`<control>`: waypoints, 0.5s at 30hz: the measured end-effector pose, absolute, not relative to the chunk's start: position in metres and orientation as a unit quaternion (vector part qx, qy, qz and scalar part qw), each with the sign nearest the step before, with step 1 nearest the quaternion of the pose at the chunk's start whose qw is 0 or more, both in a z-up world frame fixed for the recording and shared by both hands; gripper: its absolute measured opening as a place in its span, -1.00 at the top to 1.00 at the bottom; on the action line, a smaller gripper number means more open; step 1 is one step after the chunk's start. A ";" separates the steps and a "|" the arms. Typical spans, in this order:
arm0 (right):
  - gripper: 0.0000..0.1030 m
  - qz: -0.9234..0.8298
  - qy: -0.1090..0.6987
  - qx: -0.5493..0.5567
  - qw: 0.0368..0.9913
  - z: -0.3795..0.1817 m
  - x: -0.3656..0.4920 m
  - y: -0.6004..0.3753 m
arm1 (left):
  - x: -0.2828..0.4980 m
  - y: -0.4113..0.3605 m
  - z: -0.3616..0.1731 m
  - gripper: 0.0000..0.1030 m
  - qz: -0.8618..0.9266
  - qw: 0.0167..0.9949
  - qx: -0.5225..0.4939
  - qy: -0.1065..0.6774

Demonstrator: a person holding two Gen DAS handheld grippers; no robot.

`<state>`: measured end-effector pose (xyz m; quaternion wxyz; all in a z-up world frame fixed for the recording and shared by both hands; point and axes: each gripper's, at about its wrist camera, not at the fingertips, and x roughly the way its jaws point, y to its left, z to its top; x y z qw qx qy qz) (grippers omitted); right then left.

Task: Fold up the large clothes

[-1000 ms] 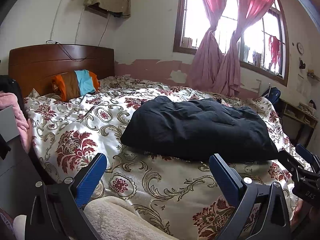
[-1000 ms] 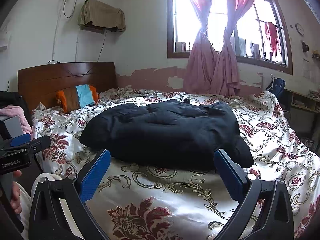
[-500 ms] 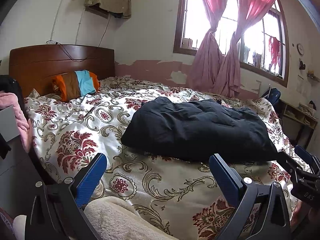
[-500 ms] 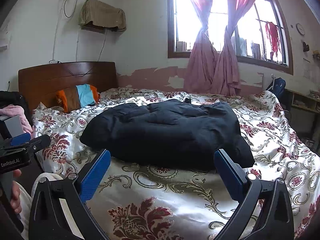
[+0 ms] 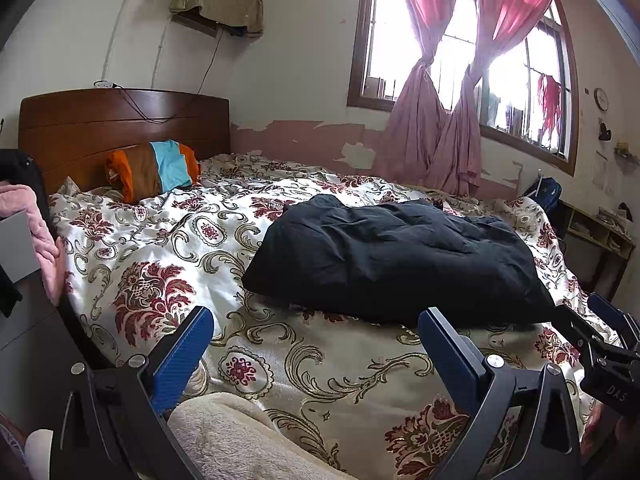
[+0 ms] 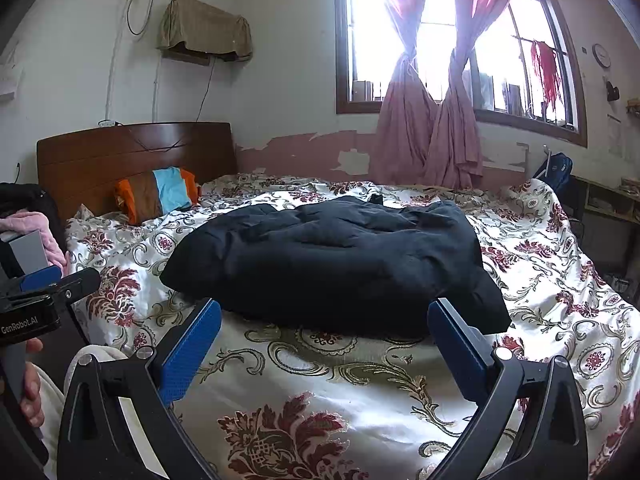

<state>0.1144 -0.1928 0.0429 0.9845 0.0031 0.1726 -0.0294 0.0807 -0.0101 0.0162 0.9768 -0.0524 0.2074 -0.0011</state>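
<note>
Clothes in a puffy dark blue heap (image 5: pixel 396 256) lie in the middle of the flowery bed cover (image 5: pixel 160 248), and near the bed's front edge the left gripper (image 5: pixel 316 344) and the right gripper (image 6: pixel 324 336) hover wide open, holding nothing, apart from the heap.

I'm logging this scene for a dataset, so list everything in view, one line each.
dark garment: 1, black, bundled on the middle of the bed
bedspread: 1, cream with red floral print, covering the bed
pillow: 1, orange, brown and blue, against the headboard
headboard: 1, brown wood, at the wall
curtains: 2, pink, knotted at the window
covered wall unit: 1, olive cloth, above the headboard
backpack: 1, blue, beside the bed
left gripper: 1, black with blue fingers, open, empty
right gripper: 1, same, open, empty
</note>
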 end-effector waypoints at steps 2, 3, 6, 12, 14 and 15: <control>-0.97 -0.030 0.173 0.003 0.984 0.043 0.115 -0.192 | 0.081 -0.010 0.016 -1.00 -0.001 0.977 -0.052 0.207; -0.97 -0.030 0.173 0.003 0.985 0.043 0.115 -0.192 | 0.081 -0.010 0.016 -1.00 -0.001 0.977 -0.052 0.207; -0.97 -0.030 0.173 0.003 0.984 0.043 0.115 -0.192 | 0.081 -0.010 0.016 -1.00 -0.001 0.977 -0.052 0.207; -0.97 -0.030 0.172 0.003 0.985 0.043 0.115 -0.192 | 0.080 -0.010 0.016 -1.00 -0.001 0.977 -0.052 0.207; -0.97 -0.030 0.173 0.003 0.985 0.043 0.115 -0.192 | 0.080 -0.010 0.016 -1.00 -0.001 0.977 -0.053 0.207; -0.97 -0.029 0.173 0.003 0.985 0.043 0.115 -0.192 | 0.081 -0.010 0.016 -0.99 -0.001 0.977 -0.053 0.207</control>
